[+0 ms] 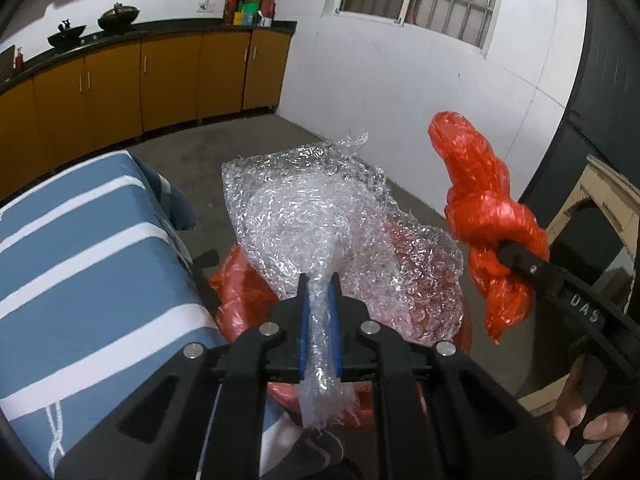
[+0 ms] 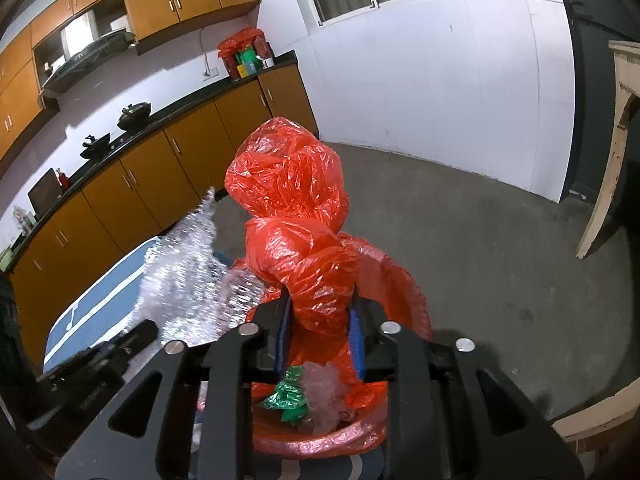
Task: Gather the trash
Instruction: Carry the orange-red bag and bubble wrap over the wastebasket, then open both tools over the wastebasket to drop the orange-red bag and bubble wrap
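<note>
Two grippers: both are clamped on plastic, one on the trash and one on the bag that should take it.
Left gripper (image 1: pixel 320 320): its blue pads pinch a twisted neck of the bubble wrap (image 1: pixel 320 208); the sheet fans out forward and upward from the fingertips, so its long axis runs straight ahead along the fingers.
Right gripper (image 2: pixel 320 320): closed on a bunched, knotted length of the red bag (image 2: pixel 296 216), which stands up from the jaws; in the left view this knot hangs to the right of the wrap, apart from it.
Bag mouth (image 2: pixel 320 436): in the right view the rolled rim lies just under and behind the right fingers, with green foil (image 2: pixel 290 398) and clear scraps already inside.
Key relation: the wrap sits to the left of the red knot and above the red plastic; the bag opening lies below the wrap and toward the right gripper.
Nearer hand: the left alone holds the wrap; the right only holds the bag up.
Judgement: the next move probably calls for lowering the wrap's free end rightward and down into the mouth.
Risk: the springy sheet is wider than the visible opening and may catch on the rim.
Surroundings: a blue striped cloth (image 1: pixel 80 248) lies just left of the bag, on a grey floor (image 2: pixel 480 240).
</note>
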`<state>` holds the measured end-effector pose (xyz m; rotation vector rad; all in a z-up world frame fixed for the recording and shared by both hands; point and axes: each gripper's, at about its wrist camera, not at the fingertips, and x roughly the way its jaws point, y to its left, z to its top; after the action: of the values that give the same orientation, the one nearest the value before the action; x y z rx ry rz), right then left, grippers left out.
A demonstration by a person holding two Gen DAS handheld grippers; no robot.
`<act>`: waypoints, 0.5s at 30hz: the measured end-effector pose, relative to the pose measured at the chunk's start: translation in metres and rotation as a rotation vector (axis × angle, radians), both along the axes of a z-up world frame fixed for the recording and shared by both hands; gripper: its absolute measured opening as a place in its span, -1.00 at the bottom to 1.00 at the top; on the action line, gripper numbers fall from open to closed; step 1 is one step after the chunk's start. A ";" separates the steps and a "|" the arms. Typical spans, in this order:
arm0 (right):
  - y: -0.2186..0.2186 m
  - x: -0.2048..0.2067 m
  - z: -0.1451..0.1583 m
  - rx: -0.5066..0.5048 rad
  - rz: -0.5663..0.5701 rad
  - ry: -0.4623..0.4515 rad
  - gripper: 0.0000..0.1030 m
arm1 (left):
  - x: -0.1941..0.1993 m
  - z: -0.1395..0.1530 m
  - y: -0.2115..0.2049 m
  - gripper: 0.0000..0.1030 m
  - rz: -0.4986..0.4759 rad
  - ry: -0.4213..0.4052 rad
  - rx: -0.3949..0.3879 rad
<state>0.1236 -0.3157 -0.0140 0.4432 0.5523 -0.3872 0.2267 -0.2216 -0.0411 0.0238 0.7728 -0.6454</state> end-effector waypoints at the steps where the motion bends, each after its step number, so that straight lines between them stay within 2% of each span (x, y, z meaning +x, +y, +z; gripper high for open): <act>1: 0.001 0.001 0.001 0.002 0.004 0.003 -0.40 | 0.000 -0.002 -0.002 -0.75 0.000 0.004 0.004; 3: -0.001 0.002 0.000 0.005 0.009 0.005 -0.18 | 0.002 -0.008 -0.003 -0.68 0.001 0.016 0.013; 5: 0.001 0.003 0.000 0.008 0.008 0.005 -0.08 | 0.002 -0.011 -0.001 -0.60 0.001 0.018 0.019; 11: 0.004 0.000 -0.003 0.019 0.007 0.013 -0.03 | 0.004 -0.016 0.009 -0.45 0.021 0.025 0.033; 15: 0.007 -0.005 0.002 -0.005 -0.010 0.007 0.30 | 0.002 -0.013 0.025 -0.24 0.056 0.013 0.021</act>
<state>0.1189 -0.3083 -0.0125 0.4400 0.5558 -0.4001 0.2292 -0.1970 -0.0538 0.0176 0.7899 -0.5849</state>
